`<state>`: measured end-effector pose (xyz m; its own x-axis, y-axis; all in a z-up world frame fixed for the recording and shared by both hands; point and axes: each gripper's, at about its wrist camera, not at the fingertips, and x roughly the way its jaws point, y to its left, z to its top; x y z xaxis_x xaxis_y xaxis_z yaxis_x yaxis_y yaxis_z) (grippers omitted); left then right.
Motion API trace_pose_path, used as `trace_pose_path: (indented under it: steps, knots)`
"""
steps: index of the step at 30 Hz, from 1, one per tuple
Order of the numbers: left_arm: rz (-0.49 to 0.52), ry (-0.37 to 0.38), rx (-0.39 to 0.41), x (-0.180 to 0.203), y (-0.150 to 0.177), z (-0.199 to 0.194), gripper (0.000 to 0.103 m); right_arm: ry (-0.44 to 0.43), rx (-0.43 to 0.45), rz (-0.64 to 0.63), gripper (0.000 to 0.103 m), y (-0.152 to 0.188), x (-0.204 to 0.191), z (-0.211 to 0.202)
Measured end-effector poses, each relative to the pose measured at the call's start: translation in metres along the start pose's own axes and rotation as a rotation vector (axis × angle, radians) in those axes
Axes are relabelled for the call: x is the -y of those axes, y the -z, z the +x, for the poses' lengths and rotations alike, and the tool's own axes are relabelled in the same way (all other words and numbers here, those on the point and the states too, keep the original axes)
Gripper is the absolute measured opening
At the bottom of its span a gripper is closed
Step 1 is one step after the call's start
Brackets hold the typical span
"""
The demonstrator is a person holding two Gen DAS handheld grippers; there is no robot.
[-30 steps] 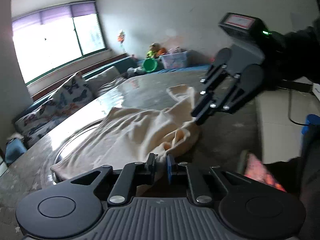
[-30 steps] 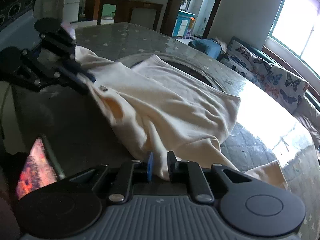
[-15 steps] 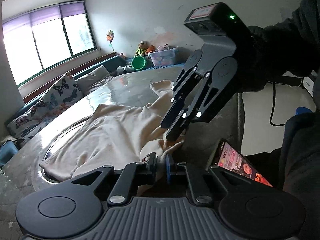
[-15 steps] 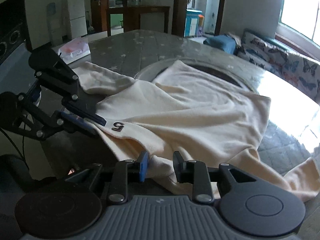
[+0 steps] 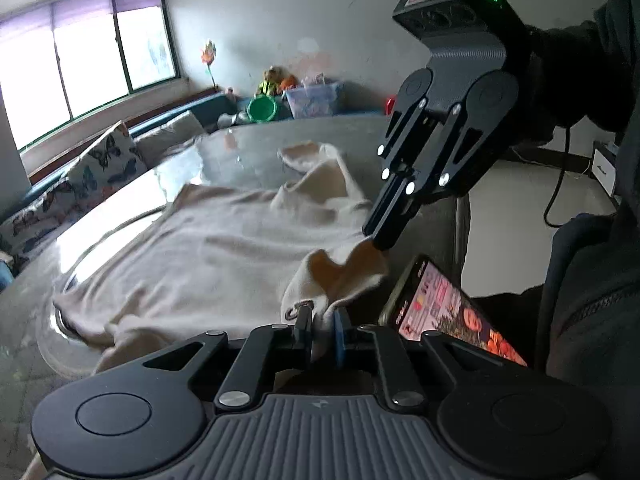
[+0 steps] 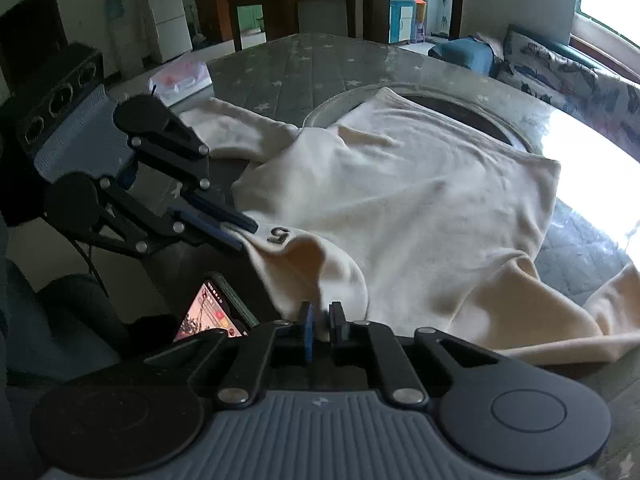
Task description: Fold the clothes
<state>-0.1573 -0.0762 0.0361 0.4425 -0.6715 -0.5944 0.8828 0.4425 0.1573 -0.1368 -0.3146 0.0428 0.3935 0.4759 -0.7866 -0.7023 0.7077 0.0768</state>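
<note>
Nearest you, a lit smartphone with a pink screen (image 5: 452, 312) leans by the worktop's near edge, just right of your left gripper (image 5: 322, 330). Its fingers are almost closed, pinching a bunched hem of the cream long-sleeved knit top (image 5: 224, 252); they have just eased apart a touch, with the cloth between them. Your right gripper (image 6: 322, 326) has just been closing and now nips the same near edge, a little along from the black "5" mark (image 6: 279, 235). A second ago the near edge lay slacker; now both grips have it raised off the grey star-patterned worktop (image 6: 304, 68), with an orange-lined fold sagging between them. You look set to carry that edge away from you for the first fold. Beyond, the body of the top spreads flat over the worktop's round inset ring (image 6: 460, 100), one sleeve trailing far right (image 5: 312, 160), the other far left. Keep both pinches firm, as a slip would drop the edge
</note>
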Motion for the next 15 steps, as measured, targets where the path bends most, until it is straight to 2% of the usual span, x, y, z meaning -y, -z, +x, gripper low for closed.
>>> trace_pose_path:
  steps: [1,3,7,11,15]
  knots:
    - [-0.004,0.005,0.0,-0.002,0.0,-0.002,0.014,-0.006,0.016,0.007,0.012,-0.002,0.002,-0.004]
    - [-0.012,0.003,0.01,-0.007,-0.001,-0.009,0.022,-0.017,0.056,0.023,0.014,-0.006,0.008,-0.012]
    - [-0.047,-0.073,0.048,-0.026,-0.003,-0.029,0.026,0.057,0.108,0.039,0.015,-0.011,0.023,-0.012]
    - [-0.151,-0.255,0.042,-0.057,0.002,-0.046,0.027,0.123,0.081,0.077,0.015,-0.006,0.042,0.008]
    - [-0.319,-0.434,-0.028,-0.085,0.024,-0.056,0.028,0.156,0.03,0.085,0.015,0.006,0.05,0.024]
